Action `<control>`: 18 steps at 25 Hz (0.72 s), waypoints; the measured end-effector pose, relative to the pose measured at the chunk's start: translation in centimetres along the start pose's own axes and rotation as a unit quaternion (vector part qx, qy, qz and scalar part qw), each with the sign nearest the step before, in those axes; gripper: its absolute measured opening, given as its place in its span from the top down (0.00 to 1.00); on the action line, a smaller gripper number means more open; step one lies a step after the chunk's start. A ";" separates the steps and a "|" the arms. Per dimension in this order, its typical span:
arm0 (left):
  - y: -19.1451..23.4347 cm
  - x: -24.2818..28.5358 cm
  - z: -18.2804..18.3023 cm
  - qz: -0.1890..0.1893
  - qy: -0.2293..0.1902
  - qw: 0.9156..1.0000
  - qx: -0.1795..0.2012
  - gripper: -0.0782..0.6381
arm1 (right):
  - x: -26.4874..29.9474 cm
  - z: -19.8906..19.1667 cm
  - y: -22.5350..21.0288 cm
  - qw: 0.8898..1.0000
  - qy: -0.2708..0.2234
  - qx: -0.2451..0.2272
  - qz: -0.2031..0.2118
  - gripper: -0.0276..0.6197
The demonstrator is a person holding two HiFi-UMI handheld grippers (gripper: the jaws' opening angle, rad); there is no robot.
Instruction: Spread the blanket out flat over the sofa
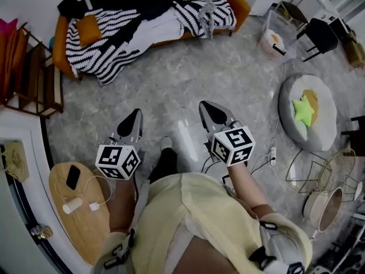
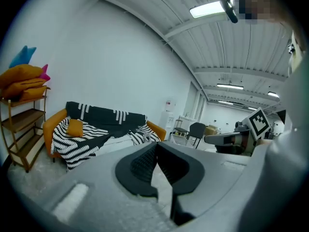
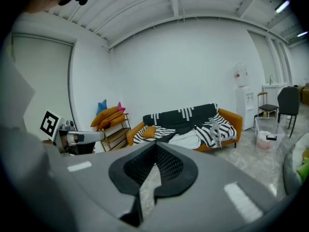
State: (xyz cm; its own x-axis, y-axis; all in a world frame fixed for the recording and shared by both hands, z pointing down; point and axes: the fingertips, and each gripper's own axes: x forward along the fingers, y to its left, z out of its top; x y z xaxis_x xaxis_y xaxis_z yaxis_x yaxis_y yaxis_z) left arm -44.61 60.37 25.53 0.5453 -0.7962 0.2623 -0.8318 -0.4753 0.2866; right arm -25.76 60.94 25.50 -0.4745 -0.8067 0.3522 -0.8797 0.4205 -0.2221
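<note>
Tongs shut, blanket bunched on the sofa
I held the left tongs [image 1: 134, 114] and right tongs [image 1: 205, 106] pinched closed on nothing; the striped blanket [image 1: 108, 56] lay rumpled across the orange sofa [image 1: 59, 39], at 11 o'clock.

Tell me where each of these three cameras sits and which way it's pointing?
Head view: on the person's head, looking steeply down; floor, sofa ahead, yellow top, left gripper, right gripper.
Left gripper view: on the left gripper, facing the sofa along its shut jaws; right gripper at right.
Right gripper view: on the right gripper, facing the sofa along shut jaws; left gripper at left.
Shared: all show the sofa's striped blanket.
</note>
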 end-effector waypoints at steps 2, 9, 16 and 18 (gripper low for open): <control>1.5 1.7 0.5 -0.005 0.008 1.000 0.000 0.89 | 2.1 0.7 -0.7 1.000 0.002 0.006 -0.006 0.96; 6.2 7.0 2.3 -0.025 0.032 0.999 0.005 0.89 | 8.7 2.4 -2.4 1.000 0.015 0.016 -0.018 0.90; 7.3 13.8 3.0 -0.050 0.054 0.997 0.006 0.89 | 12.6 3.6 -7.4 0.999 0.027 0.011 -0.040 0.82; 7.2 15.8 3.3 -0.051 0.056 0.997 0.002 0.89 | 13.5 4.2 -9.6 0.999 0.023 0.016 -0.046 0.81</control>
State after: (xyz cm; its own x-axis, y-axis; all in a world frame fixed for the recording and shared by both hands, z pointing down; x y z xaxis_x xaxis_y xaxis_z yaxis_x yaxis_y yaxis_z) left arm -42.29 43.11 28.71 0.6354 -0.6963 0.3339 -0.7715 -0.5541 0.3128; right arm -23.63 44.26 28.62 -0.3924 -0.8212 0.4143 -0.9189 0.3306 -0.2150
